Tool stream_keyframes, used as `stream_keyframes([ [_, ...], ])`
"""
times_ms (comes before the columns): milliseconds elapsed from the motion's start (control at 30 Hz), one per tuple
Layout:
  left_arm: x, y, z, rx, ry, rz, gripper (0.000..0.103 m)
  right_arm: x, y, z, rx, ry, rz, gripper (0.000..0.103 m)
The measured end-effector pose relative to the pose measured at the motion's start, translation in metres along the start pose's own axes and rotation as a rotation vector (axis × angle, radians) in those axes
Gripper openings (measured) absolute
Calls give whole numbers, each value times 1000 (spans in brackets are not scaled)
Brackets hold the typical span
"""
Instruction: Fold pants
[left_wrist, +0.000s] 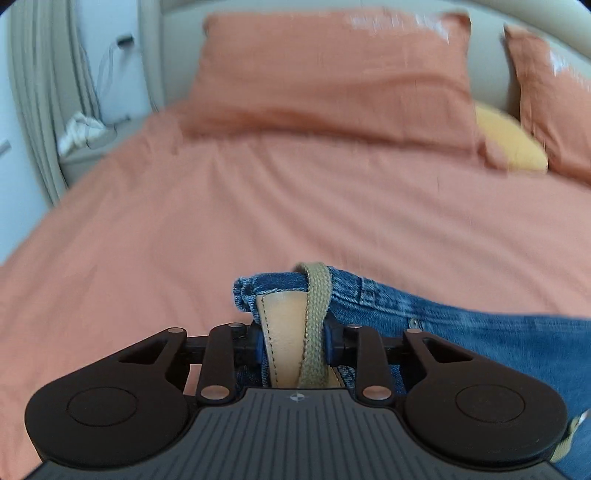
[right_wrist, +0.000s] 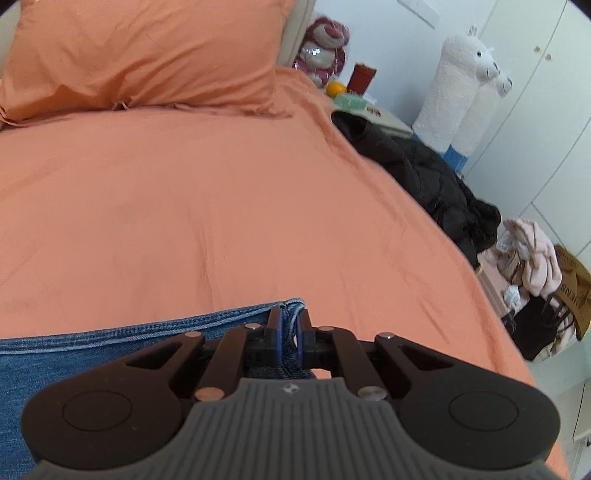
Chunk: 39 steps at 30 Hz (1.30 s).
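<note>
Blue denim pants (left_wrist: 461, 332) lie across the near part of an orange bed (left_wrist: 258, 206). My left gripper (left_wrist: 295, 343) is shut on the waistband end, where a tan leather patch (left_wrist: 282, 332) and a khaki strap (left_wrist: 317, 317) sit between the jaws. The denim runs off to the right. In the right wrist view my right gripper (right_wrist: 289, 328) is shut on a corner of the pants (right_wrist: 110, 354) at a stitched edge; the denim stretches to the left over the bed (right_wrist: 221, 206).
Orange pillows (left_wrist: 332, 74) and a yellow cushion (left_wrist: 509, 140) lie at the head of the bed. A black jacket (right_wrist: 424, 173) hangs off the bed's right edge. A nightstand with an orange (right_wrist: 336, 88), plush toys (right_wrist: 461, 92) and piled clothes (right_wrist: 532, 266) stand right of it.
</note>
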<state>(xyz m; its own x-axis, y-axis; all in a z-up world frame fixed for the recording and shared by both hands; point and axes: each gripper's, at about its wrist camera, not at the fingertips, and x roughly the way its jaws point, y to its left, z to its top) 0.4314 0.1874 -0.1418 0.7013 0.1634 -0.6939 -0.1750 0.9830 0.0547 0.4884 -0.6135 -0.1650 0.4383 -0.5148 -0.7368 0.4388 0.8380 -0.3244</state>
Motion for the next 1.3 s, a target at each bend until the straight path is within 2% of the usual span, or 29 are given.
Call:
stream_keyframes([
  [133, 2, 14, 35, -27, -49, 69, 32, -11, 1, 17, 0, -44, 46, 0],
  [200, 16, 15, 47, -39, -32, 117, 31, -8, 14, 21, -28, -57, 58, 0],
  [300, 36, 12, 53, -48, 11, 101, 33, 9, 31, 24, -23, -47, 47, 0],
  [367, 46, 3, 49, -10, 43, 123, 46, 25, 42, 22, -28, -19, 41, 0],
  [400, 49, 0, 46, 15, 67, 138, 69, 33, 47, 20, -40, 1, 53, 0],
  [433, 53, -2, 44, 36, 85, 158, 81, 39, 51, 18, -55, 22, 45, 0],
  [467, 54, 0, 42, 41, 82, 159, 82, 44, 55, 15, -73, 34, 29, 15],
  [500, 50, 3, 39, 40, 73, 156, 82, 47, 55, 13, -86, 40, 14, 48],
  [533, 49, 7, 40, 39, 81, 149, 86, 47, 53, 11, -89, 37, 3, 59],
  [567, 47, 12, 40, 37, 96, 140, 87, 46, 48, 8, -81, 30, 7, 63],
  [600, 43, 16, 40, 37, 109, 131, 87, 45, 41, 5, -69, 35, 21, 57],
  [633, 39, 21, 41, 40, 123, 127, 87, 44, 34, 3, -52, 51, 30, 56],
  [800, 4, 43, 47, 92, 215, 54, 85, 22, -4, -15, 54, 123, 81, 57],
  [967, -51, 65, 43, 147, 278, -39, 85, -18, -35, -44, 78, 177, 104, 59],
  [1133, -87, 89, -3, 115, 331, -135, 87, -55, -73, -95, 112, 214, 117, 60],
  [1233, -93, 96, -46, 97, 369, -153, 87, -74, -98, -136, 153, 248, 116, 60],
  [1300, -92, 104, -75, 49, 377, -155, 87, -86, -112, -164, 181, 273, 123, 60],
])
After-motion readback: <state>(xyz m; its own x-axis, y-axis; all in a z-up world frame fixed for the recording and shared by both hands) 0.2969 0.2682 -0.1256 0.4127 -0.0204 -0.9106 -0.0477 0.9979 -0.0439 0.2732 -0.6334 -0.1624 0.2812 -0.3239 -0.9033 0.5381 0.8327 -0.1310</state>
